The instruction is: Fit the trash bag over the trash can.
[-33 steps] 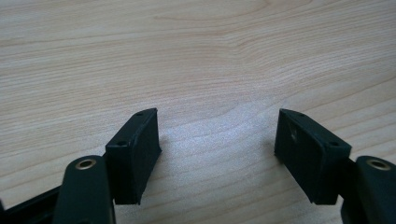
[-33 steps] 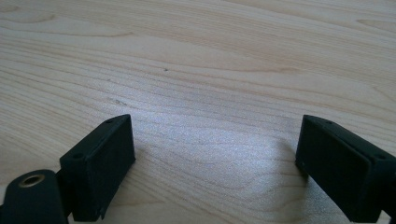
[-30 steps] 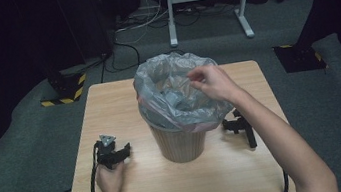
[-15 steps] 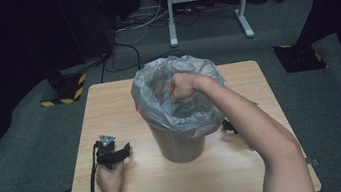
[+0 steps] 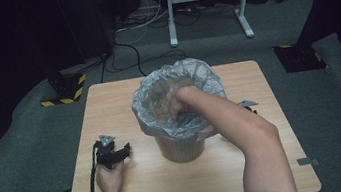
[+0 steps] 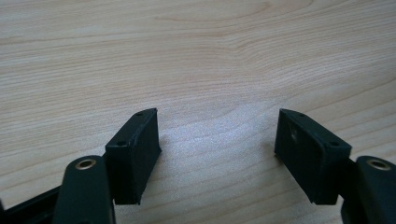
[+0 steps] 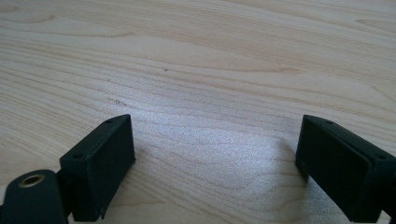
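Grey plastic liner [image 5: 176, 82] in wicker bin [image 5: 180, 145], mid-bench [image 5: 270, 173] | I judge it thin, limp, slippery: pinch the folded rim | right hand [image 5: 182, 104] presses inside | left gripper [image 5: 116, 153] and right gripper [image 7: 215, 172] rest on the bench, jaws wide, empty.

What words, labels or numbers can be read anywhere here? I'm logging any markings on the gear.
None can be read. The bin, its grey bag, the wooden table and both grippers, left and right, show no print. The yellow-and-black striped block on the floor bears only stripes.
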Tool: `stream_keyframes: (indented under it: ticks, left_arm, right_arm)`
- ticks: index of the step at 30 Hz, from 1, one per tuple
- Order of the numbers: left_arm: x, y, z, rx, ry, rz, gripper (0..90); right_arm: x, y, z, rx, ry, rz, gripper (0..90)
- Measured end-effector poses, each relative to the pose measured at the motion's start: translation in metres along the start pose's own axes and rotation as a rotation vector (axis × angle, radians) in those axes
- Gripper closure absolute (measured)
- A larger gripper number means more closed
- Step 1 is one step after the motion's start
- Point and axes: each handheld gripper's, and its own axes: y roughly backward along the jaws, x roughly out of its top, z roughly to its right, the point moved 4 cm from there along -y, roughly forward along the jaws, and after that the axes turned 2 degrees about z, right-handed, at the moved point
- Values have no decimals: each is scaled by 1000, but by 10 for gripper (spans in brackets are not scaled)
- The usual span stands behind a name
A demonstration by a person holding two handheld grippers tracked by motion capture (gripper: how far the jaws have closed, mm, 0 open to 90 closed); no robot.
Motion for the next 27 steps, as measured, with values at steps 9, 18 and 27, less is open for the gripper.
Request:
stream_keyframes:
  ticks: [9,18,27]
  left_arm:
    - [0,0,0,-1,3,0,309]
    - [0,0,0,1,-2,-3,309]
    - [0,0,1,3,-12,-4,308]
  right_arm:
    - [0,0,0,0,4,-1,115]
    - [0,0,0,-1,5,0,115]
    - [0,0,0,0,4,-1,115]
